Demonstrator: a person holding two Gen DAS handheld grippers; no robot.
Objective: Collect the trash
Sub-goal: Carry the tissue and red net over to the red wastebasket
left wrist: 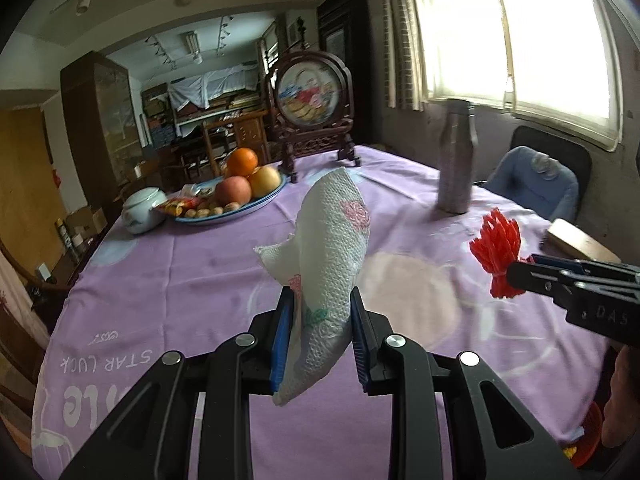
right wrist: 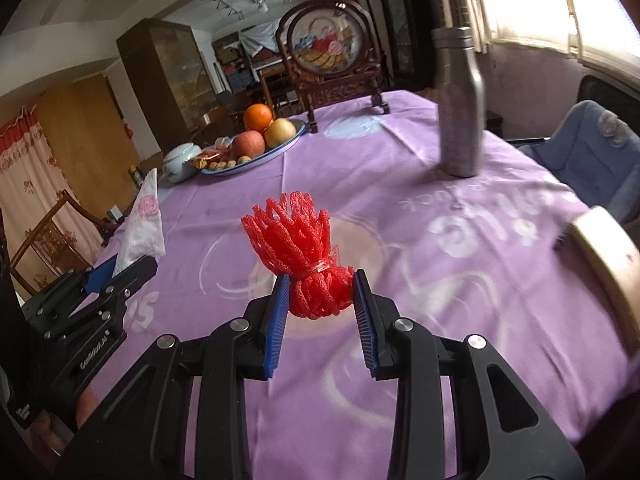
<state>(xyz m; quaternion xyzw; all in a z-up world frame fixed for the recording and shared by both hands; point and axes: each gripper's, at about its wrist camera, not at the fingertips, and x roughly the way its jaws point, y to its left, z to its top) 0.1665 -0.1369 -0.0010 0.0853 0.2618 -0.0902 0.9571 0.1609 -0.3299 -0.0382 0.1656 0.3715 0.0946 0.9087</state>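
Observation:
My left gripper (left wrist: 320, 300) is shut on a crumpled white paper napkin (left wrist: 332, 240) with a pink flower print, held upright above the purple tablecloth (left wrist: 180, 280). My right gripper (right wrist: 321, 278) is shut on a bunched red foam fruit net (right wrist: 298, 240), also lifted off the cloth. In the left wrist view the right gripper (left wrist: 510, 276) enters from the right with the red net (left wrist: 496, 248) at its tip. In the right wrist view the left gripper (right wrist: 120, 268) shows at the left edge with the napkin (right wrist: 144, 220) sticking up from it.
A blue-rimmed fruit plate (left wrist: 256, 206) with an orange, apples and nuts stands at the back left, a white lidded jar (left wrist: 142, 210) beside it. A metal bottle (left wrist: 456, 156) stands at the right, a carved round screen (left wrist: 312, 100) at the far end. A blue chair (left wrist: 532, 180) lies beyond the table.

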